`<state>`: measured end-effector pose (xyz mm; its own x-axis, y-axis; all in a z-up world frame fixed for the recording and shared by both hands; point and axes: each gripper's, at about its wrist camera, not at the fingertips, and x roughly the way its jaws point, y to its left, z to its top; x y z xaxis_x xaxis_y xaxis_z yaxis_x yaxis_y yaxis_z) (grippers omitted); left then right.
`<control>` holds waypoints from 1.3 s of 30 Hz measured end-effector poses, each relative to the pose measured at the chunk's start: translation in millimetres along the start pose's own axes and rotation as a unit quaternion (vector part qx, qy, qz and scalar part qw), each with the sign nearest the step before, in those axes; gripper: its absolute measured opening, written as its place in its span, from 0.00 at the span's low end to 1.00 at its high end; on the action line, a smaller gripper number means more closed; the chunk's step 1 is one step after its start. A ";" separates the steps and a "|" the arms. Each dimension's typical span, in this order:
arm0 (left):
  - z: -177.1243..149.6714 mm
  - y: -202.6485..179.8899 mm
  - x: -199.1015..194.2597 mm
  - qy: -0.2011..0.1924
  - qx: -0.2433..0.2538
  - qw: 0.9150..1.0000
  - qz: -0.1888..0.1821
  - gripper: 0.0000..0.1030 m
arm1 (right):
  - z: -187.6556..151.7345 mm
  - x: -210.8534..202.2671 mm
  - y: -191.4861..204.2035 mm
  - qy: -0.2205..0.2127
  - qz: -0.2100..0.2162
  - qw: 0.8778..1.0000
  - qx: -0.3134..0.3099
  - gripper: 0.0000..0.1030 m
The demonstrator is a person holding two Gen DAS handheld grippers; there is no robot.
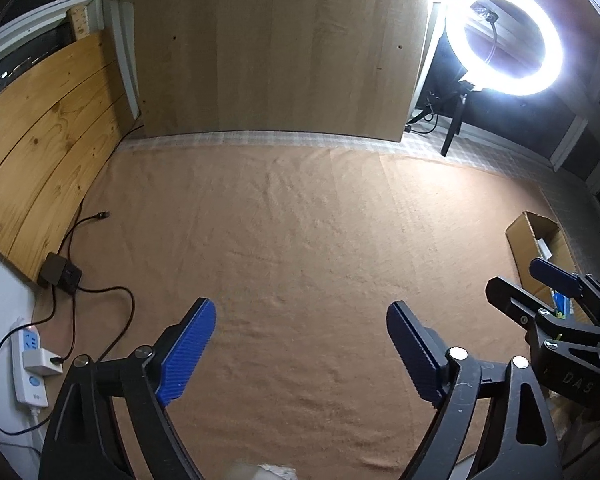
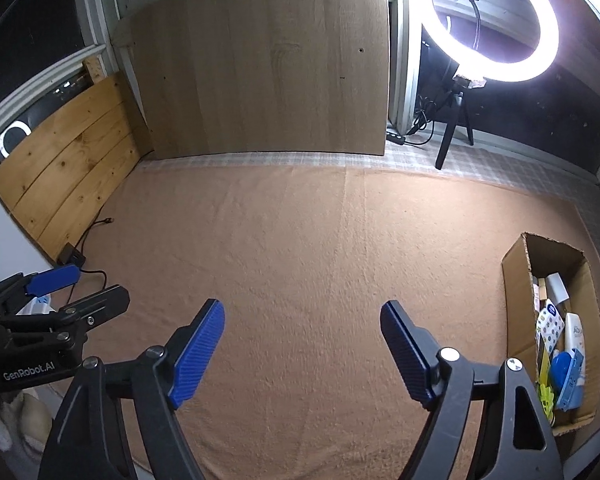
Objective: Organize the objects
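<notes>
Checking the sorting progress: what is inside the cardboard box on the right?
The cardboard box holds a white tube, a blue packaged item, a dotted packet and a small white box. Anything beneath them is covered.

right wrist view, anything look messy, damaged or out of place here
Only small things. The cardboard box at the right edge has a ragged, torn rim, and its contents lie jumbled at mixed angles. A loose cable trails onto the cloth at far left. Both tongs, left and right, are open and empty.

tan cloth (image 2: 300,248), blue ribbed pads (image 2: 198,354)
</notes>
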<state>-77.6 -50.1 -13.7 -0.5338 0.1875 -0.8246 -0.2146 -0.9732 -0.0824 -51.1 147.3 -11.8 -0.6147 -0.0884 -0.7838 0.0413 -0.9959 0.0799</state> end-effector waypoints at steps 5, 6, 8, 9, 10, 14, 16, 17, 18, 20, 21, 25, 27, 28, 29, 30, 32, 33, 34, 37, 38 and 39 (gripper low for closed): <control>-4.7 -0.4 4.1 0.005 0.002 1.000 0.005 0.90 | -2.8 -1.6 2.5 -0.004 -0.017 1.000 -0.007 0.75; -5.5 -0.4 4.5 0.005 0.003 1.000 0.006 0.90 | -3.1 -1.1 2.3 -0.003 -0.018 1.000 -0.006 0.75; -6.7 -1.1 6.2 0.007 0.006 1.000 0.008 0.90 | -3.4 0.3 0.9 -0.001 -0.018 1.000 -0.003 0.75; -7.3 -1.4 6.5 0.007 0.006 1.000 0.008 0.90 | -3.6 0.4 0.1 -0.001 -0.019 1.000 -0.001 0.75; -7.8 -1.3 6.9 0.007 0.006 1.000 0.009 0.90 | -4.0 0.4 -0.5 -0.001 -0.020 1.000 0.000 0.75; -6.5 -1.8 8.0 0.008 0.005 1.000 0.010 0.90 | -4.4 -0.3 -2.3 -0.002 -0.026 1.000 0.002 0.75; -6.1 -1.4 8.5 0.008 0.004 1.000 0.010 0.90 | -4.1 0.0 -2.5 -0.002 -0.028 1.000 0.001 0.75; -5.0 -1.1 9.0 0.008 0.004 1.000 0.010 0.90 | -4.0 0.1 -2.3 -0.002 -0.029 1.000 0.000 0.75; -4.9 -0.9 9.0 0.008 0.005 1.000 0.011 0.90 | -3.7 0.3 -2.4 -0.002 -0.030 1.000 0.000 0.75; -2.7 -0.4 10.6 0.009 0.005 1.000 0.011 0.90 | -3.3 1.1 -2.3 -0.001 -0.030 1.000 -0.002 0.75; -2.8 -0.5 10.5 0.009 0.005 1.000 0.011 0.90 | -3.2 1.6 -2.3 -0.001 -0.029 1.000 -0.002 0.75; -1.8 -0.1 11.3 0.008 0.005 1.000 0.012 0.90 | -3.1 3.8 -3.4 0.001 -0.029 1.000 0.001 0.75; 0.2 0.4 12.5 0.009 0.005 1.000 0.012 0.90 | -2.9 4.6 -4.2 0.002 -0.029 1.000 0.002 0.75; 1.0 0.8 13.4 0.009 0.005 1.000 0.012 0.90 | -2.9 5.1 -4.4 0.002 -0.029 1.000 0.002 0.75; 1.7 1.3 14.4 0.010 0.005 1.000 0.013 0.90 | -2.9 5.1 -4.5 0.002 -0.029 1.000 0.001 0.75; 2.3 1.7 15.0 0.010 0.005 1.000 0.013 0.90 | -2.9 5.3 -4.5 0.003 -0.028 1.000 0.000 0.75; 2.7 1.5 15.8 0.012 0.006 1.000 0.013 0.90 | -2.5 5.5 -4.4 0.003 -0.029 1.000 0.000 0.75; 2.8 1.3 16.1 0.012 0.007 1.000 0.013 0.90 | -2.4 5.4 -4.4 0.002 -0.029 1.000 0.000 0.75; 3.3 1.1 16.8 0.012 0.007 1.000 0.013 0.90 | -2.4 5.3 -4.0 0.002 -0.030 1.000 -0.001 0.75; 1.8 -0.2 16.2 0.012 0.008 1.000 0.014 0.90 | -2.3 5.5 -3.9 0.003 -0.030 1.000 -0.002 0.75; 1.3 -0.6 16.2 0.012 0.007 1.000 0.014 0.90 | -2.3 5.5 -3.9 0.002 -0.029 1.000 -0.001 0.75; 1.3 -0.7 16.1 0.013 0.007 1.000 0.014 0.90 | -2.4 5.5 -4.0 0.002 -0.029 1.000 -0.001 0.75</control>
<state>-87.1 -46.3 -26.2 -0.5191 0.1566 -0.8402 -0.2119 -0.9760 -0.0510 -52.8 150.8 -17.9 -0.6123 -0.0303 -0.7900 0.0072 -0.9994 0.0328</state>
